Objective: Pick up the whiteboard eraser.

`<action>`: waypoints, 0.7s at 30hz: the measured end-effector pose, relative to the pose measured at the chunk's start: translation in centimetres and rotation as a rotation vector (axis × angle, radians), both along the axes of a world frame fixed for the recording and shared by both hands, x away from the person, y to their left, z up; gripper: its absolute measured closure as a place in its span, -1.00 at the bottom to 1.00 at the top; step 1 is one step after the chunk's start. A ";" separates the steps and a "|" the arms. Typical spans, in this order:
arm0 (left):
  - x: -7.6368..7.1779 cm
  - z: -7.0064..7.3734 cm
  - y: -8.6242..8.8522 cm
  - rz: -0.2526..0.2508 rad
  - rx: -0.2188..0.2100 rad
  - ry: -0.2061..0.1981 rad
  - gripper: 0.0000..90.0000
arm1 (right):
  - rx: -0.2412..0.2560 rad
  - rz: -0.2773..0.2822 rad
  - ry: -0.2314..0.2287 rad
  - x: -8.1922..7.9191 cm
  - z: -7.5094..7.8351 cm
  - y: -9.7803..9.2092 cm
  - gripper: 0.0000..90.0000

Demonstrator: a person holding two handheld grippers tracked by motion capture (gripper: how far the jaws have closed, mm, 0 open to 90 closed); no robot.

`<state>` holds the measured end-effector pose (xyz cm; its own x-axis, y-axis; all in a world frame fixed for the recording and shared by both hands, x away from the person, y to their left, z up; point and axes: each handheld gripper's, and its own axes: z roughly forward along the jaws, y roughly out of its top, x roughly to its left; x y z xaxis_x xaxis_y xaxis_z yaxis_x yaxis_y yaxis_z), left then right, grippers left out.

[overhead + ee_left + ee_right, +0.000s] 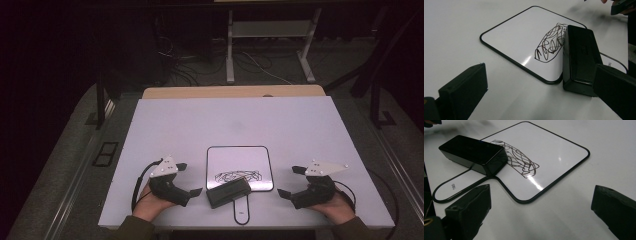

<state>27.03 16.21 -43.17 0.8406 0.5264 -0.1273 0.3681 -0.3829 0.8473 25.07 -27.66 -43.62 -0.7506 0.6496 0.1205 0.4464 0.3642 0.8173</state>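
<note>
A: So, what's on the left?
B: The left gripper (189,179) rests on the table (165,125), jaws wide apart, holding nothing

A: And the middle?
B: The eraser (228,193) lies on the board's (239,157) near edge, touching the scribble (238,176)

A: Right side?
B: The right gripper (288,182) gapes too, empty

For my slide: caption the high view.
Open left gripper and right gripper flank black eraser on scribbled whiteboard.

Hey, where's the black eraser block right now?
In the high view the black eraser lies on the small whiteboard's near edge, just below the scribble, between both open hand-held grippers.
</note>
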 end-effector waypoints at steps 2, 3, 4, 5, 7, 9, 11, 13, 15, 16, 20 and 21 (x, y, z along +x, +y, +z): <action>0.0 0.0 -0.1 -0.002 0.001 0.003 -1.00 | 0.004 -0.003 0.001 0.0 0.0 -0.1 -0.96; 0.1 0.0 -0.1 -0.003 0.003 0.001 -1.00 | 0.006 -0.005 0.004 0.0 0.0 -0.1 -0.96; 0.1 0.0 -0.2 -0.004 0.001 0.003 -1.00 | 0.010 -0.006 0.004 0.0 0.0 -0.2 -0.96; 0.1 0.1 -0.2 -0.004 0.003 0.002 -1.00 | 0.010 -0.006 0.004 0.0 0.0 -0.2 -0.96; 0.1 0.2 -0.2 -0.006 0.002 0.001 -1.00 | 0.012 -0.002 0.004 0.0 0.0 -0.2 -0.96; 0.1 0.3 -0.1 -0.011 0.005 -0.005 -1.00 | 0.011 0.000 0.003 -0.2 0.0 -0.2 -0.96; 0.1 0.4 -0.1 -0.012 0.002 -0.006 -1.00 | 0.009 0.002 0.002 -0.3 0.0 -0.2 -0.96; 0.1 0.5 -0.2 -0.014 0.001 -0.010 -1.00 | 0.012 0.000 0.001 -0.3 0.1 -0.2 -0.96; 0.2 0.6 -0.2 -0.015 -0.003 -0.009 -1.00 | 0.015 0.001 -0.002 -0.3 0.1 -0.2 -0.96; 0.3 0.7 -0.3 -0.014 -0.006 -0.008 -1.00 | 0.017 0.001 -0.002 -0.3 0.1 -0.2 -0.96; 0.5 0.7 -0.4 -0.014 -0.008 -0.003 -1.00 | 0.022 0.000 0.001 -0.3 0.1 -0.3 -0.96; 0.5 0.7 -0.5 -0.018 -0.005 -0.006 -1.00 | 0.022 0.000 0.001 -0.3 0.1 -0.3 -0.96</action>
<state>27.53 15.68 -42.46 0.8506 0.5109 -0.1245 0.3560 -0.3850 0.8515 24.77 -27.93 -43.55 -0.7506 0.6466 0.1357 0.4475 0.3464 0.8245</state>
